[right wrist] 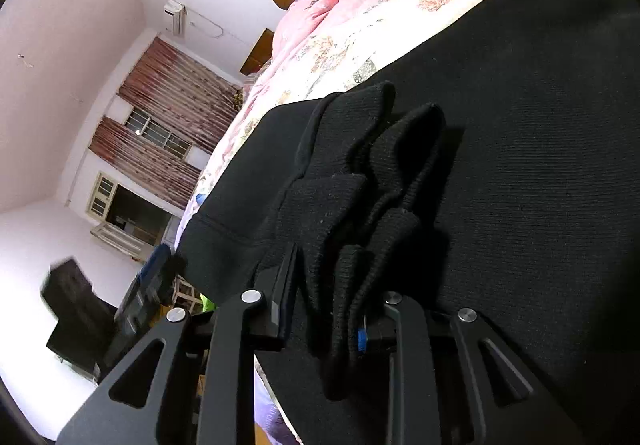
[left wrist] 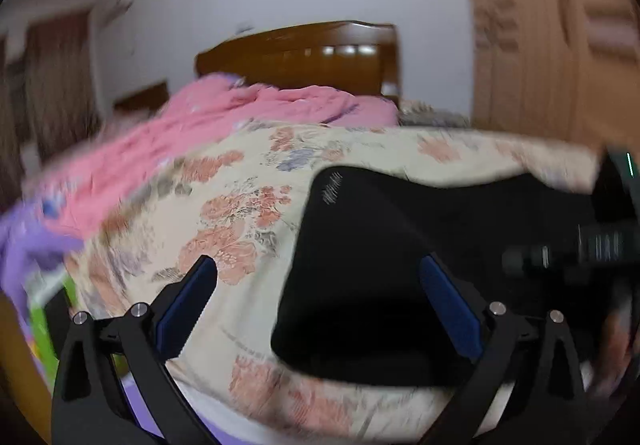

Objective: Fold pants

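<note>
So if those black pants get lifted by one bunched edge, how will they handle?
Probably floppy: the pants bunch into soft folds between the right tongs. The knit looks thick, so likely weighty and not slippery. Lifted, they'd likely sag and drag on the bedspread.

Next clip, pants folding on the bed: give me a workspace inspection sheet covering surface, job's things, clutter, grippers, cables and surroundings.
Surface: bed under a cream floral bedspread, largely bare.
Job's things: black knit pants spread flat on the bedspread, one bunched ribbed edge lifted at the near side.
Clutter: crumpled pink quilt along the bed's far side; nothing else on the bed.
Grippers: left gripper wide open, nothing between its blue pads; right gripper closed narrow on the bunched edge of the pants.
Cables: thin wire on the wall below the air conditioner.
Surroundings: brown wooden headboard, wooden wardrobe, striped curtains at a window.
</note>
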Available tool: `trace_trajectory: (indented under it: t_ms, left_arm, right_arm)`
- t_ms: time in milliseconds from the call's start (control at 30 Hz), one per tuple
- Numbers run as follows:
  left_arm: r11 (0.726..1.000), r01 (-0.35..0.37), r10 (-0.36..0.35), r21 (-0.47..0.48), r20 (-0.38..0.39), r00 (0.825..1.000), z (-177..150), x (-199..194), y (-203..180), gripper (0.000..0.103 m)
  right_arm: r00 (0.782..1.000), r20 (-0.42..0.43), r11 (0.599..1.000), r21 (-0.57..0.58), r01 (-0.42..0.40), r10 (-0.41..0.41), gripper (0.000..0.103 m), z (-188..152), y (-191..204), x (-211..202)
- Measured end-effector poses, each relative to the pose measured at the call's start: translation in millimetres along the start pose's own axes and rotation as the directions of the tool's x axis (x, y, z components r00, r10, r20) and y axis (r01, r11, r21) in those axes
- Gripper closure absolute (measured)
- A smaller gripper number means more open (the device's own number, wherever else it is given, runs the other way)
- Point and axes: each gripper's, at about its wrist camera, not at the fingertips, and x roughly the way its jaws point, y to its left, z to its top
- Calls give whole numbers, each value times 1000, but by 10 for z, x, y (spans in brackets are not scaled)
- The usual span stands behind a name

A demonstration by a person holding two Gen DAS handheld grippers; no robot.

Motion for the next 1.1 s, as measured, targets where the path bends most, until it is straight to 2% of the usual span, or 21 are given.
trace_trajectory:
  t_ms: [133, 200, 367, 400, 467, 500, 567, 667, 700, 767, 800, 900, 967, 1033, 1067, 1100]
  left_arm:
    - [998, -39, 42, 58, -57, 997, -303, 58, 63, 2]
    - [997, -58, 63, 50, -95, 994, -436, 158, 168, 2]
    - [998, -46, 41, -50, -101, 994, -467, 281, 385, 2]
    - [996, -51, 43, -78, -99, 994, -439, 329, 417, 2]
    - [989, -96, 80, -115, -139, 987, -405, 488, 483, 1]
    - [987, -97, 77, -130, -155, 985, -408, 545, 515, 1]
    - [983, -58, 30, -171, -165, 986, -437, 606, 568, 1]
    - [985, -80, 55, -153, -162, 985, -447, 527, 521, 1]
    - [987, -110, 91, -118, -156, 984, -459, 462, 472, 1]
    - [978, -194, 180, -78, -158, 971, -470, 367, 421, 1]
    - [967, -236, 221, -93, -145, 964, -477, 277, 435, 1]
    - [953, -242, 220, -182, -134, 966, -506, 57, 534, 1]
    - [930, -293, 274, -224, -112, 955, -540, -112, 574, 2]
    - [933, -265, 249, -241, -95, 964, -532, -208, 560, 2]
    - [947, -221, 204, -234, -92, 975, -522, -215, 502, 2]
    - [956, -203, 186, -212, -94, 978, -507, -200, 437, 2]
  right_arm:
    - [1000, 31, 1000, -9, 7, -6, 82, 46, 117, -42]
    - [998, 67, 999, -35, -2, 5, 83, 109, 236, -141]
    - [985, 167, 988, -156, -20, 46, 84, 336, 699, -446]
    - [981, 188, 983, -185, -16, 52, 84, 357, 783, -537]
    - [972, 227, 973, -232, 1, 53, 84, 359, 861, -705]
    - [970, 240, 968, -252, 17, 45, 84, 337, 865, -791]
    - [967, 254, 965, -251, 71, -5, 84, 260, 769, -850]
    - [967, 236, 981, -142, 133, -97, 84, 134, 279, -881]
    - [967, 219, 987, -73, 146, -127, 84, 104, 60, -831]
    - [970, 201, 990, -8, 141, -137, 84, 47, -137, -753]
    - [971, 206, 992, 8, 123, -122, 84, 45, -164, -732]
    - [970, 224, 995, -18, 99, -92, 84, 131, -31, -823]
    - [970, 240, 997, -57, 59, -44, 84, 249, 169, -886]
    - [966, 258, 994, -101, 42, -15, 84, 338, 358, -978]
    - [963, 268, 992, -125, 33, 2, 84, 393, 481, -1000]
    - [960, 278, 990, -142, 25, 15, 84, 435, 575, -1024]
